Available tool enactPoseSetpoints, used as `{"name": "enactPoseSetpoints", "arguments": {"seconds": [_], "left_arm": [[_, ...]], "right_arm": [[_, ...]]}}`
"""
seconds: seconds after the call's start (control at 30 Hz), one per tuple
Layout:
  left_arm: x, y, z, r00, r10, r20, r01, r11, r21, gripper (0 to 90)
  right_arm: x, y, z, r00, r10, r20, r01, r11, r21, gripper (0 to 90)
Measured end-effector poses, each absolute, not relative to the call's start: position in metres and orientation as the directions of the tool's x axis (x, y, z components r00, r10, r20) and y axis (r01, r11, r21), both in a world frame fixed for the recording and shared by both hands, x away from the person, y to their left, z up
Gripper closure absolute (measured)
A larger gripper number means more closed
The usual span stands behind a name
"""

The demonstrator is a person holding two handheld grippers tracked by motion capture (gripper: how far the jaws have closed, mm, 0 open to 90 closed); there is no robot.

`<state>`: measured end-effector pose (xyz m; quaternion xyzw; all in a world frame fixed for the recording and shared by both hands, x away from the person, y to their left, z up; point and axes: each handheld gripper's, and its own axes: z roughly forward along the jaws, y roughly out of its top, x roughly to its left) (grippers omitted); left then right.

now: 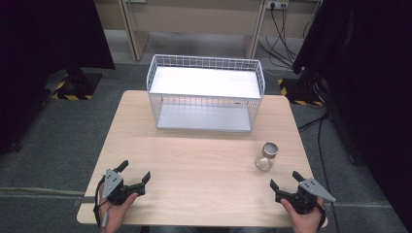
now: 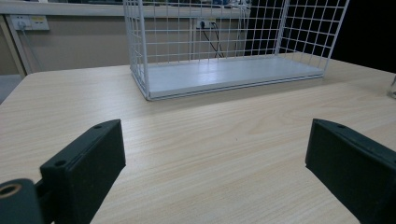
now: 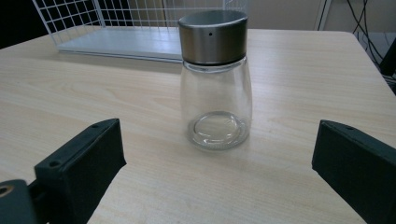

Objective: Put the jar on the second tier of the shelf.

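Observation:
A small clear glass jar (image 1: 266,157) with a brushed metal lid stands upright on the right part of the wooden table (image 1: 194,160). In the right gripper view the jar (image 3: 215,84) is close ahead, between the lines of the two jaws but beyond their tips. My right gripper (image 1: 286,180) rests near the table's front right corner, open and holding nothing. My left gripper (image 1: 135,171) sits at the front left, open too, with bare table between its jaws (image 2: 215,168).
A white wire basket (image 1: 206,92) with a flat white floor stands at the back middle of the table; its near wall (image 2: 140,46) faces the left gripper. Dark curtains flank the table, and cables hang at the back right.

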<state>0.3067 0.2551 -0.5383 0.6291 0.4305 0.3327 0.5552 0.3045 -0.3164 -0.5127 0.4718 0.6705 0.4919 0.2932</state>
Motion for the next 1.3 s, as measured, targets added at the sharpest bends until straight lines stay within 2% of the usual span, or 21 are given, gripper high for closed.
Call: {"name": "enactPoseSetpoints", "arguments": {"seconds": [1.0, 1.3], "left_arm": [[0.306, 0.255, -0.538, 0.415, 0.908, -0.056, 0.167, -0.015, 0.986, 4.4], [0.306, 0.255, -0.538, 0.417, 0.907, -0.056, 0.166, -0.016, 0.986, 4.4]], "right_arm": [[0.348, -0.295, -0.491, -0.394, 0.919, 0.008, 0.278, 0.111, 0.954, 10.8], [0.363, -0.287, -0.491, -0.393, 0.919, -0.027, 0.278, 0.147, 0.949, 17.9]]}}
